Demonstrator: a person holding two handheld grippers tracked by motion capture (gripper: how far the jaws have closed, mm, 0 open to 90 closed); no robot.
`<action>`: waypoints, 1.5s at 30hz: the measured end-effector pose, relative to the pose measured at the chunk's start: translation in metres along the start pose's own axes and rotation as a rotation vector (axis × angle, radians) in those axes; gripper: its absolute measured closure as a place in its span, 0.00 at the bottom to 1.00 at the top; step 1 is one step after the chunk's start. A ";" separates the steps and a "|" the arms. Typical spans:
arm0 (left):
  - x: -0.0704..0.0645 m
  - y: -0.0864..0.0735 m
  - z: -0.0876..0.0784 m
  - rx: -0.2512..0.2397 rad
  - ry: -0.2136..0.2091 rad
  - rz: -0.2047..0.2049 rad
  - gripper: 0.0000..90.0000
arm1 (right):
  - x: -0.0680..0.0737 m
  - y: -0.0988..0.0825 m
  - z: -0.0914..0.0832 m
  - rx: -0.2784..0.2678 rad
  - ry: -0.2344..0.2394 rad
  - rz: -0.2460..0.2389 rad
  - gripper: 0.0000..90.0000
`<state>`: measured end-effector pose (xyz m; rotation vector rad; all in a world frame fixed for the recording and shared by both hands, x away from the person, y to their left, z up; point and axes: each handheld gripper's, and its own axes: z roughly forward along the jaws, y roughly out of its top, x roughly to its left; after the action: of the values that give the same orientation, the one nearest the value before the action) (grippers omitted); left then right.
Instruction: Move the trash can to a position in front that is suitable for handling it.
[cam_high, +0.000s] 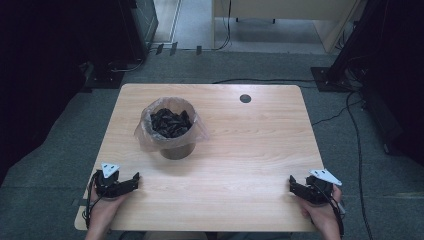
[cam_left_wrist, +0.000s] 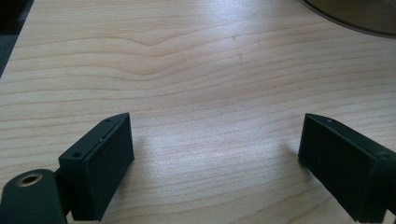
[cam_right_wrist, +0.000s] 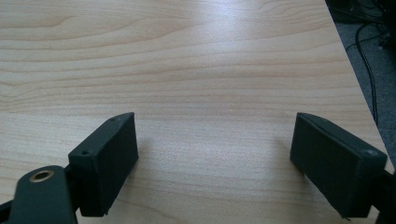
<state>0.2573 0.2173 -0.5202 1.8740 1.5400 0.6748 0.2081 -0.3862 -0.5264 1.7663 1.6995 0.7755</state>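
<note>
Bin (cam_high: 172, 131) well beyond left gripper (cam_high: 134, 181) and right gripper (cam_high: 292, 184), jaws wide, empty.

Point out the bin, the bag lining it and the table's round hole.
bin (cam_high: 176, 151): high view, bare lower wall.
bag (cam_high: 145, 134): high view, clear plastic folded over the rim.
hole (cam_high: 245, 98): high view, its dark centre.

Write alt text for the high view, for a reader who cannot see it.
A small bin lined with a clear plastic bag and full of dark scraps stands left of centre on a light wooden table. At the near edge, a person's hands rest an open left gripper and an open right gripper, both empty and far from the bin.
</note>
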 end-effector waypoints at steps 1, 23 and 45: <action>0.000 0.000 0.000 0.000 0.000 0.000 0.11 | 0.000 0.000 0.000 0.000 0.000 0.000 0.17; 0.000 0.002 0.001 -0.011 0.008 -0.009 0.17 | 0.056 0.040 -0.008 -0.209 0.105 0.043 0.68; 0.002 0.006 0.001 -0.038 0.023 -0.069 0.46 | 0.211 0.142 0.040 -0.271 0.343 -0.048 0.93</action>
<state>0.2629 0.2180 -0.5163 1.7825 1.5880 0.6919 0.3391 -0.1811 -0.4433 1.4637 1.7414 1.2799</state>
